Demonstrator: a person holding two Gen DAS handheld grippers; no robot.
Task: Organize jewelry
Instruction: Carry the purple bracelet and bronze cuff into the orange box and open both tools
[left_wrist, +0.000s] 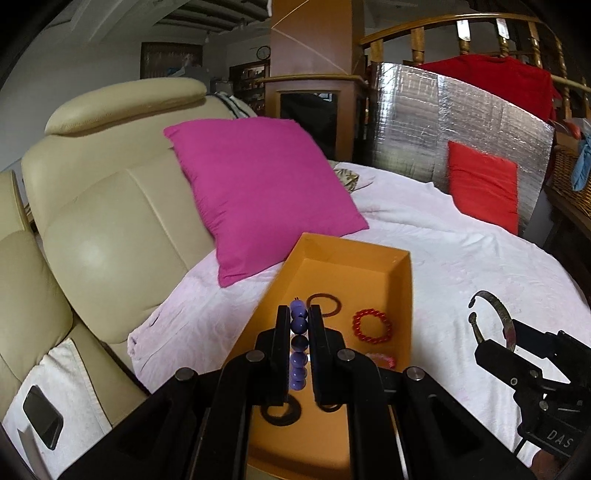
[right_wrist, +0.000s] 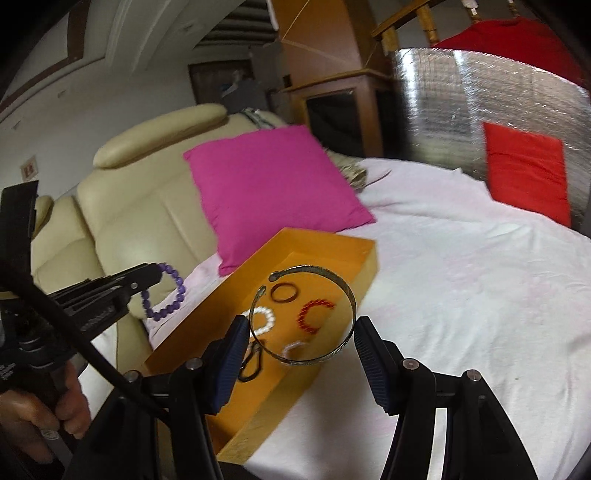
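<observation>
My left tool is clamped on a purple bead bracelet; from its own camera the beads run in a line between the two fingers, above the orange tray. From the right camera that bracelet hangs as a loop from the left tool's tip, out past the tray's left edge, over the pink sheet.

My right tool grips a metal cuff bangle across its width, one finger on each side, with the open ends of the cuff pointing away and to the left. It is held above the near part of the tray. From the left camera the same bangle stands up from the right tool, to the right of the tray.

In the tray I see a dark ring, a red bead bracelet, a white bead bracelet, a second pale one partly hidden by the bangle, and a dark loop near my left finger.

The tray sits on the sheet of the bed. A magenta pillow lies just behind it, leaning on a cream armchair. A red cushion leans on a foil panel at the far side.
</observation>
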